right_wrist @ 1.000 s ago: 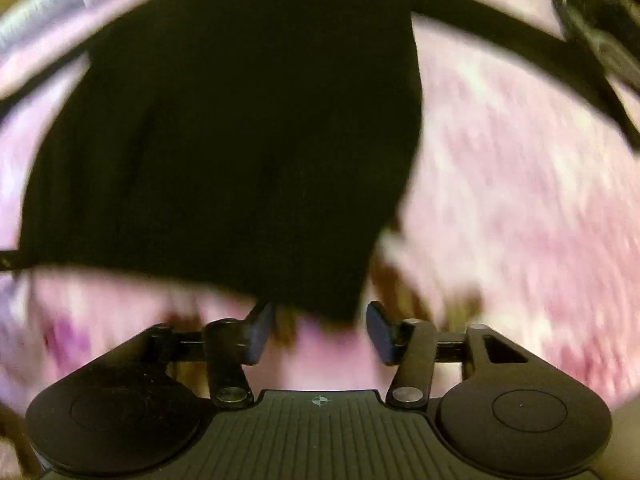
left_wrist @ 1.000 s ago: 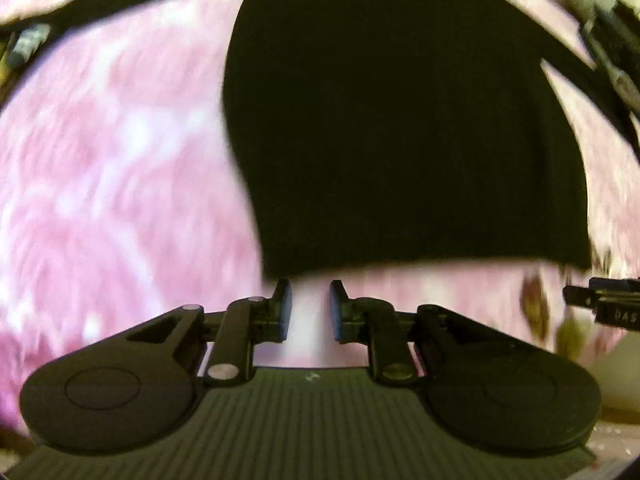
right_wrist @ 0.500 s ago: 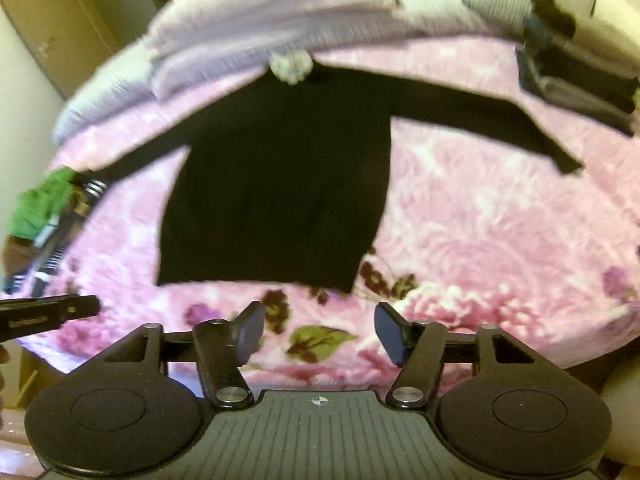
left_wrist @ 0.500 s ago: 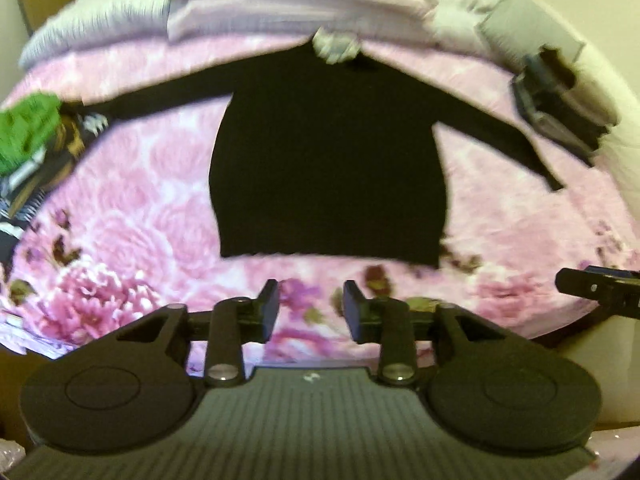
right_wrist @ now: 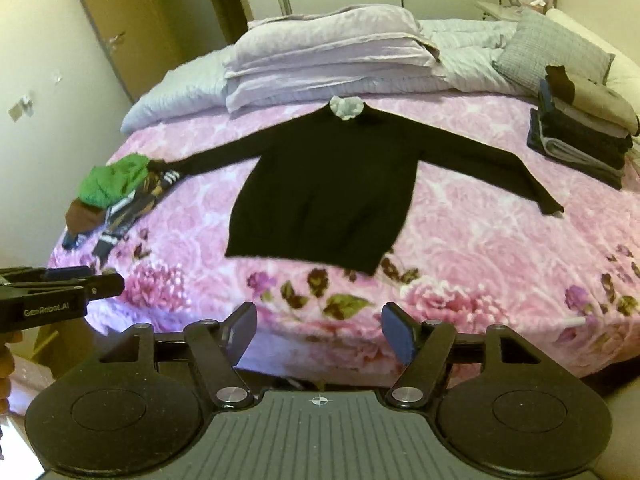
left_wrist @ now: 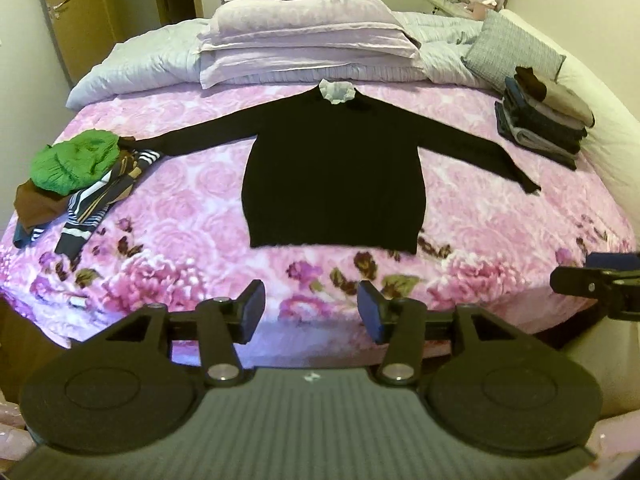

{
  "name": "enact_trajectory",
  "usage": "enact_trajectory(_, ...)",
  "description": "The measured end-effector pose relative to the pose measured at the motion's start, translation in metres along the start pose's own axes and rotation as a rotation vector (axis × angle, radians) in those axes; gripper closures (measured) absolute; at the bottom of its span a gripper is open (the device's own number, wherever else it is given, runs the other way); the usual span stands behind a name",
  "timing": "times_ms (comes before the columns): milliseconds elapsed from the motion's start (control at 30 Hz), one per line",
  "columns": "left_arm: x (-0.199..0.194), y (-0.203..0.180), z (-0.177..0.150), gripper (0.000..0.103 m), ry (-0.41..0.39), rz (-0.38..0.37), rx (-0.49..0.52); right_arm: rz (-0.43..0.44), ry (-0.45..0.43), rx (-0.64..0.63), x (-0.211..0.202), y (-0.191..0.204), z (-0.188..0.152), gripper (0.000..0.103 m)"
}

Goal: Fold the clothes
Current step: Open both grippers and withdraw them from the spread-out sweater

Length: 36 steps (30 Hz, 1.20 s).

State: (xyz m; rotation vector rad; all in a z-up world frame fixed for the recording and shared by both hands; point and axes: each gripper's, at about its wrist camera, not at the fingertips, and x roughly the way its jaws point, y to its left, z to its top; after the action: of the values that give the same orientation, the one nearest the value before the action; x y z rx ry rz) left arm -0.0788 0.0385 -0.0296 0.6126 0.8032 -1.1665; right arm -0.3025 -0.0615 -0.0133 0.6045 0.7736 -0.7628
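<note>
legible text: "genrobot.ai", white lettering on the black side of the left gripper (right_wrist: pixel 64 280); nothing else readable.

A wide bed covered by a fluffy pink blanket printed with roses (left_wrist: pixel 192 200) fills the room. Flat in its middle lies a black long-sleeved knit sweater with a pale ruffled collar (left_wrist: pixel 334 184), both sleeves stretched out to the sides. At the left edge sits a loose heap of unfolded clothes, green on top with brown and navy-striped pieces (left_wrist: pixel 76 176); the sweater's sleeve end reaches it. Near the right edge stands a neat stack of folded dark and beige garments (left_wrist: pixel 544 120). At the head lie two stacked lilac pillows (left_wrist: pixel 304 36), a pale quilted duvet (left_wrist: pixel 136 60) and a small grey textured cushion (left_wrist: pixel 512 48).
</note>
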Motion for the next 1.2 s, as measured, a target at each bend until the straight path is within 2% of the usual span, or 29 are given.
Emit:
enact_trajectory(267,-0.006,-0.005,-0.016,0.056,0.025,0.0,0.038,-0.004,0.033,-0.025,-0.002,0.009,-0.014,0.037)
enact_trajectory(1200,0.003,-0.006,-0.001,0.056,0.031,0.004,0.06,-0.002,0.075,-0.027,0.014,0.008,0.0,0.037)
